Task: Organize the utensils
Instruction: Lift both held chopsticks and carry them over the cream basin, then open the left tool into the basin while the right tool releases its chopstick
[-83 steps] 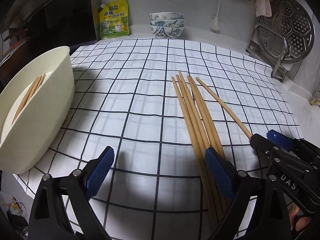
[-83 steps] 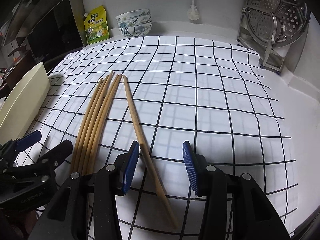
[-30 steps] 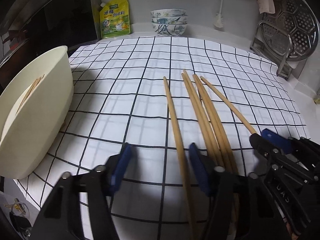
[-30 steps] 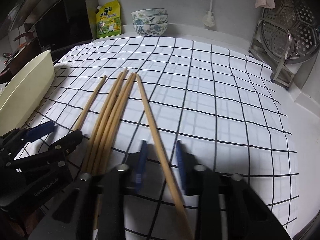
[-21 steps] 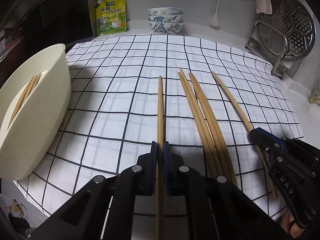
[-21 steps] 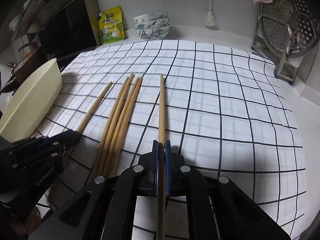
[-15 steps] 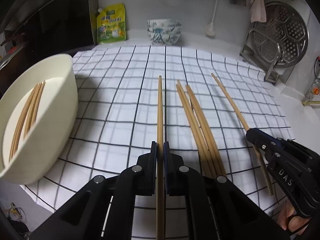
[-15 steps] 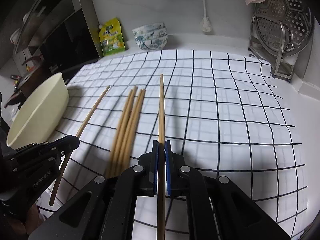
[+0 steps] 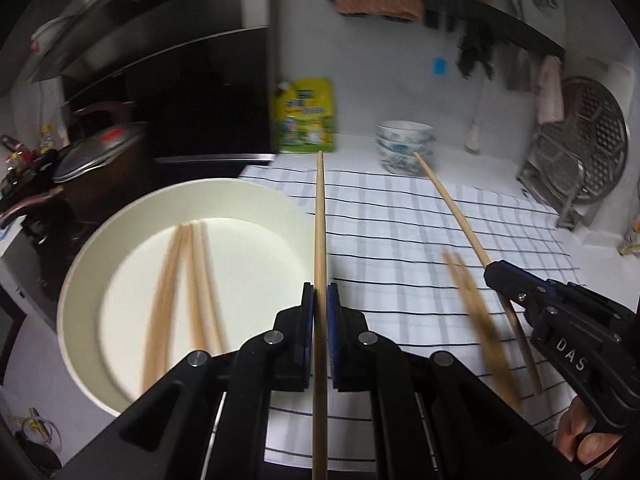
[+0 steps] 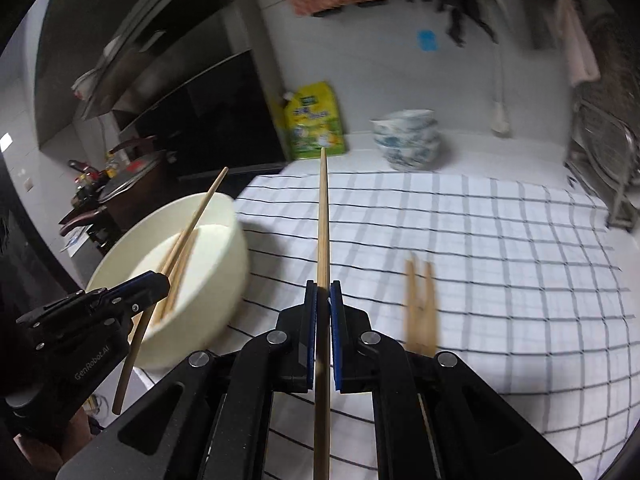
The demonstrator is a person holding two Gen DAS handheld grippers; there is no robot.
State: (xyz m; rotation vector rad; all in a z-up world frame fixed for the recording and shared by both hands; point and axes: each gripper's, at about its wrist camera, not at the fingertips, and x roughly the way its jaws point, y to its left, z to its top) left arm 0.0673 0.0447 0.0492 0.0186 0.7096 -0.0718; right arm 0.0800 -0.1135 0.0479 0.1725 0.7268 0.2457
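Chopsticks: one clamped in left gripper (image 9: 320, 308), one in right gripper (image 10: 323, 304); loose chopsticks (image 10: 420, 312) beside cream bowl (image 9: 96, 264) blurred, uncountable.

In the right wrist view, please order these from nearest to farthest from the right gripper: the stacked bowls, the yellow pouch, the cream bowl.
From the right gripper:
1. Cream bowl, to the left, just beside the checked cloth.
2. and 3. Yellow pouch and stacked bowls, both at the back wall; too close to call.
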